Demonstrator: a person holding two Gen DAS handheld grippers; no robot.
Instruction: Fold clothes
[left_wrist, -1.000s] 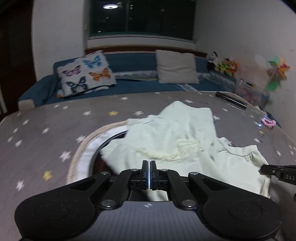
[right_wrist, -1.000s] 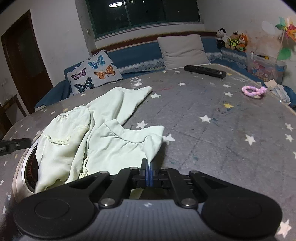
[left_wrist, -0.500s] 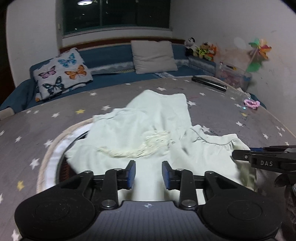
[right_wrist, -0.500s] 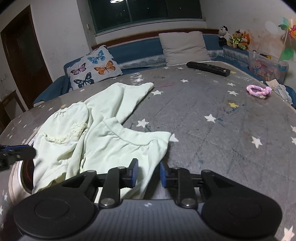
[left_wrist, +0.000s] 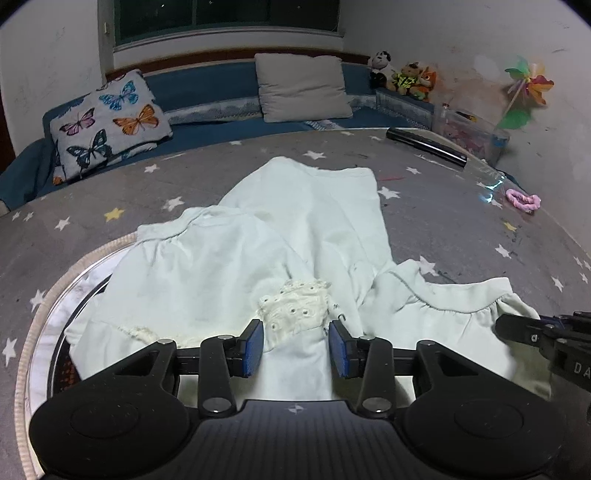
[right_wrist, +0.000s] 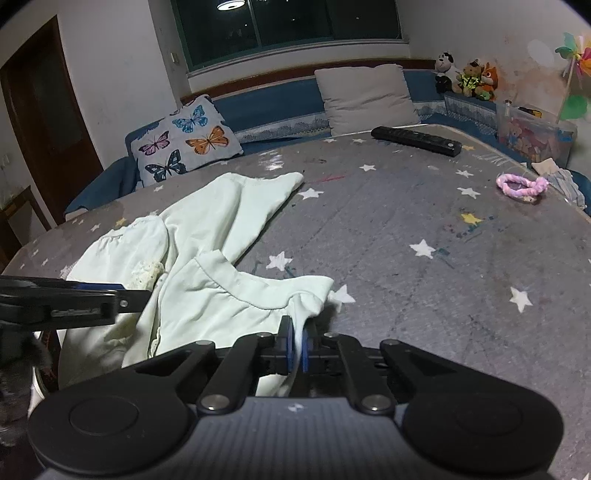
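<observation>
Your right gripper (right_wrist: 295, 349) pinches the gathered cuff of a pale green child's dress (right_wrist: 221, 258), blue pads pressed on the cloth. Your left gripper (left_wrist: 295, 347) stands spread wide above the dress's lace collar (left_wrist: 295, 301), holding nothing. The dress (left_wrist: 295, 236) lies crumpled on a grey star-print table cover (right_wrist: 424, 221), its near left edge draped over a round inset (left_wrist: 44, 332). A black remote (right_wrist: 417, 140) and pink scrunchie (right_wrist: 519, 186) lie well apart, beyond.
</observation>
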